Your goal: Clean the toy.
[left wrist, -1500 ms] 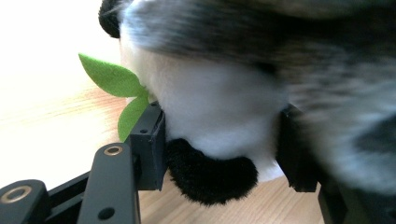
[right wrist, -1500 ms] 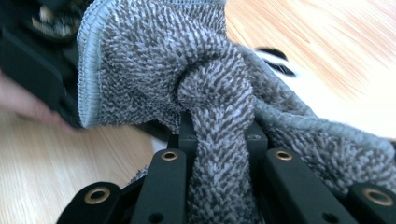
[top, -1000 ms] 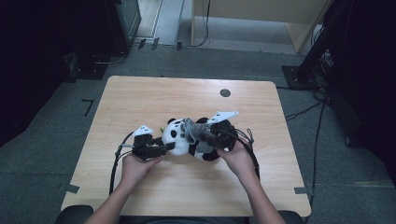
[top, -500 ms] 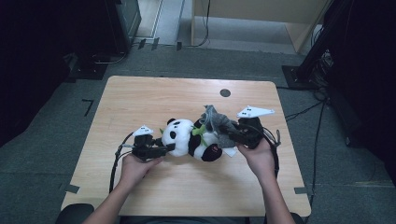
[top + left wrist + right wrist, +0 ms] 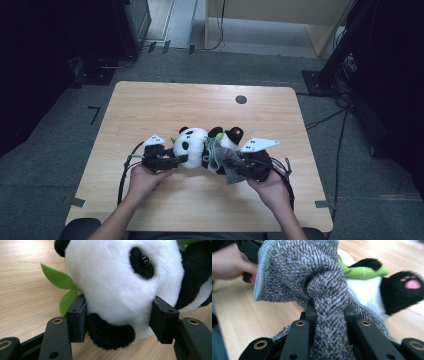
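Plush item: black-and-white toy panda (image 5: pixel 200 147), lying on its side near the middle of the wooden table (image 5: pixel 150 105), head toward the person's left.
Trim: green felt leaves (image 5: pixel 60 286) beside the panda's muzzle; a green strip (image 5: pixel 362 271) across its body; a pink pad on one black paw (image 5: pixel 412 284).
Cloth: grey terry cloth (image 5: pixel 312 277), bunched and draped over the panda's body, on the side away from the head.
Left gripper (image 5: pixel 177 161): jaws set either side of the panda's head, pads touching the white fur at both cheeks; they have just been easing apart, with the head between them.
Right gripper (image 5: pixel 239 168): clenched on a twisted fold of the grey cloth, which runs up between the jaws.
Hands: left hand (image 5: pixel 145 179) and right hand (image 5: pixel 272 187) each wrapped around a gripper at the near edge of the table.
Surroundings: grey carpet floor (image 5: pixel 60 165) around the table.
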`<state>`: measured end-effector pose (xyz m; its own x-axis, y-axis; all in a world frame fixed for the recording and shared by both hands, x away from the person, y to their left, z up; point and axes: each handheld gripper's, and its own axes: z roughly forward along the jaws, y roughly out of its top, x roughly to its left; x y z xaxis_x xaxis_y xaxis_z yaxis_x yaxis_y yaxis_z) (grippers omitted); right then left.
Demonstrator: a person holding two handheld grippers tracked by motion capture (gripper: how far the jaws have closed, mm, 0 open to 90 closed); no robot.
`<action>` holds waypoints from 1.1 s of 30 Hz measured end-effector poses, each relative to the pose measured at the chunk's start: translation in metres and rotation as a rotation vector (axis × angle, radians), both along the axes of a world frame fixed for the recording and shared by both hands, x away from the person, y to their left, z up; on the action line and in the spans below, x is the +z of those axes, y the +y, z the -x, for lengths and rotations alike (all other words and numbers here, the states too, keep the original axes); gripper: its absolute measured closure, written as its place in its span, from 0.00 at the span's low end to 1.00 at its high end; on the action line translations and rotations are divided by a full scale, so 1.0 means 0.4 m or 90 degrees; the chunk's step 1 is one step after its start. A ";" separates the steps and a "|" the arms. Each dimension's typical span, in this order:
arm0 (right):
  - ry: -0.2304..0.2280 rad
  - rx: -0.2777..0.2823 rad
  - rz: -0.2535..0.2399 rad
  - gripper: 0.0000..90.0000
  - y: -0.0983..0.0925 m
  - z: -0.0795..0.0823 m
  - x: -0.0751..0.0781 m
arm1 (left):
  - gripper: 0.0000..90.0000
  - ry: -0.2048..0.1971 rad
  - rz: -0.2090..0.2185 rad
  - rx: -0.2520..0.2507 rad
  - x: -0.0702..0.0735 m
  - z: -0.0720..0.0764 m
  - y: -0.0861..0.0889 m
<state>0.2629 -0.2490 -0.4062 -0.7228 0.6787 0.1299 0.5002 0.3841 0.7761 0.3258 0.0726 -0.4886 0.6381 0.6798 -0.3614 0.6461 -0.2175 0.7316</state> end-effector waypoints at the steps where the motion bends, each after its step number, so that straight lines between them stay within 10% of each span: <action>1: 0.005 -0.004 -0.010 0.83 -0.004 -0.005 -0.004 | 0.43 0.001 0.001 -0.001 0.000 0.000 0.000; 23: 0.018 -0.081 -0.006 0.83 -0.095 -0.036 -0.028 | 0.38 -0.007 0.003 -0.009 -0.005 -0.003 0.000; 33: -0.035 -0.051 -0.061 0.83 -0.068 0.012 0.059 | 0.36 -0.006 0.001 -0.005 -0.005 -0.004 -0.001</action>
<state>0.2582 -0.2760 -0.3827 -0.6750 0.7206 0.1586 0.4821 0.2681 0.8341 0.3273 0.0724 -0.4907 0.6470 0.6741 -0.3565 0.6378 -0.2222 0.7374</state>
